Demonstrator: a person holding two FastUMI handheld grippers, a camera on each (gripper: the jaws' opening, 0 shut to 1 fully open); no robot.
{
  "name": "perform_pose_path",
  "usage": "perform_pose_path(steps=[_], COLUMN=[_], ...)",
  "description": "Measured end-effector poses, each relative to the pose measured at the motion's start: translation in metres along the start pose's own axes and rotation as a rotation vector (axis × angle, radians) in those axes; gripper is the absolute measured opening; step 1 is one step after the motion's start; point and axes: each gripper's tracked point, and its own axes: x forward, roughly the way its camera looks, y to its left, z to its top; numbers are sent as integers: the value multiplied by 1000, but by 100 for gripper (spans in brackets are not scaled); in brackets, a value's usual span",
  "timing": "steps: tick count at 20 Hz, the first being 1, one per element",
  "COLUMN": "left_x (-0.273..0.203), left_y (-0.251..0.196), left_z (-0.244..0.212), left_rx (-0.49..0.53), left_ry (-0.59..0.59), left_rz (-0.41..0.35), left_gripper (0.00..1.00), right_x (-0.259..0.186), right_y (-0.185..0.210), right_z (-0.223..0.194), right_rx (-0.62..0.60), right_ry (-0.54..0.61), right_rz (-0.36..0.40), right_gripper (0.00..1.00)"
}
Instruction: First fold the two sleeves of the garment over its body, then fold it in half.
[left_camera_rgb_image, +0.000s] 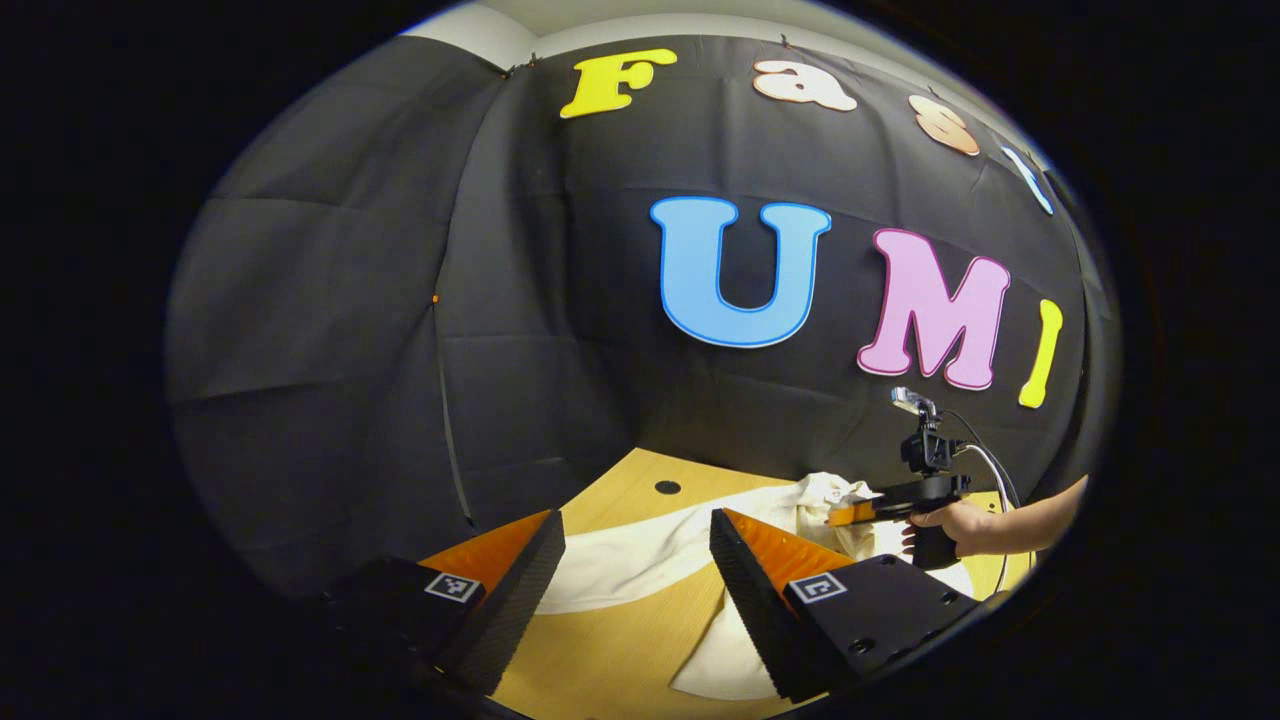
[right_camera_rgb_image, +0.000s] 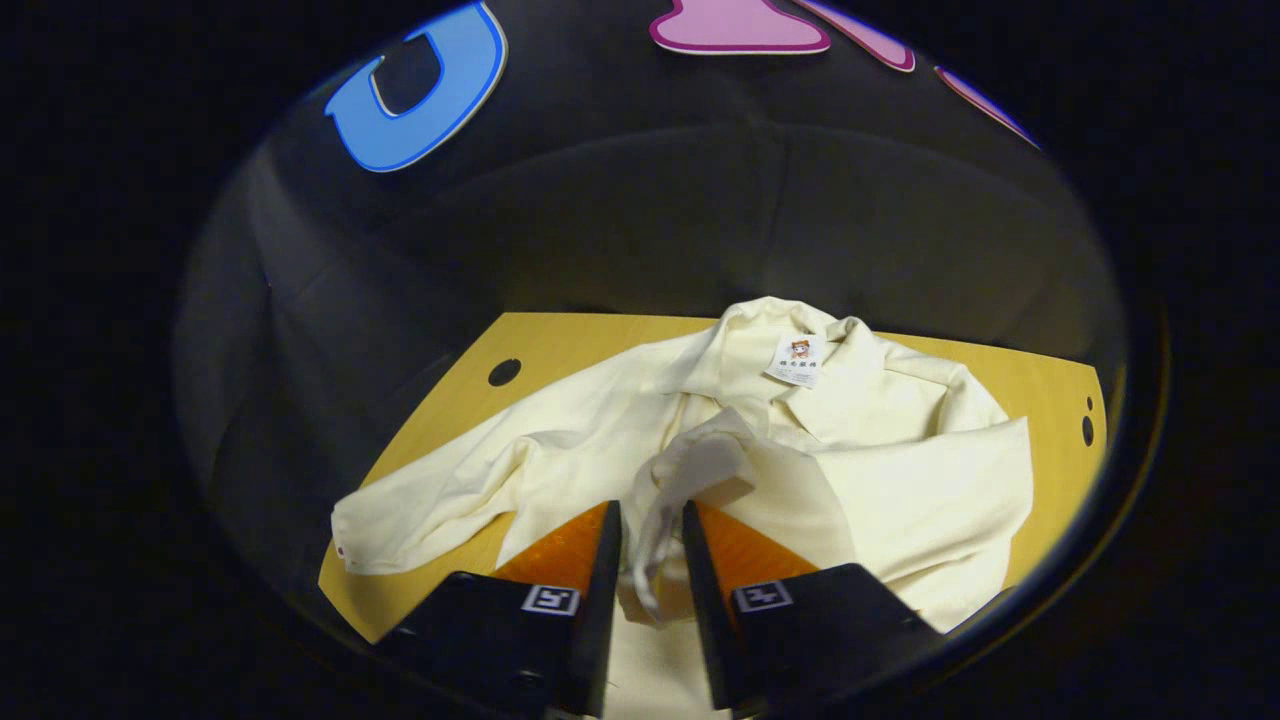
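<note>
Bare wooden table (left_camera_rgb_image: 610, 650) lies open between and ahead of the left gripper (left_camera_rgb_image: 640, 585), whose jaws stand wide; beyond its right finger the cream garment (right_camera_rgb_image: 880, 470) covers the surface (the right gripper (left_camera_rgb_image: 850, 515) and hand (left_camera_rgb_image: 955, 525) hover there)

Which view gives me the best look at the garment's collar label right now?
The right gripper view: the label faces the camera at the collar of the cream garment, spread on the table. The left gripper view shows the garment low and edge-on beyond the left gripper, bunched near the right gripper.
</note>
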Motion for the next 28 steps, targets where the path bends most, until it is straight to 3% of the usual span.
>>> perform_pose_path(steps=[1,2,3,4,6,10,15,16,18,23,28], left_x=[2,5,10,14,22,49,96,105,124,161,185], left_y=[3,4,4,7,15,43,95,105,123,160,178], left_z=[-8,-14,-20,-24,-33,-55,-96,-107,-130,-174,-218], left_rx=[-6,-15,-21,-23,-17,-35,-23,-22,-43,-30,-107], left_ry=[13,23,32,35,46,89,154,183,242,349,492], left_rz=[-2,-4,-5,-3,6,51,129,146,173,232,269], left_gripper=[96,96,96,96,96,96,96,92,96,96,96], right_x=[4,6,4,0,-18,-76,-161,-179,-214,-291,-357], right_y=[0,-1,-3,-7,-12,-24,-32,-33,-33,-86,-116], right_z=[2,5,7,9,15,36,59,63,67,73,65], right_rx=[9,10,3,-14,-76,-200,-256,-261,-272,-318,-316], right_ry=[-19,-35,-46,-56,-92,-208,-355,-379,-428,-556,-588], right_rz=[3,2,-5,-21,-51,-136,-206,-220,-244,-420,-522], right_gripper=[38,66,74,88,98,98,98,99,98,97,97])
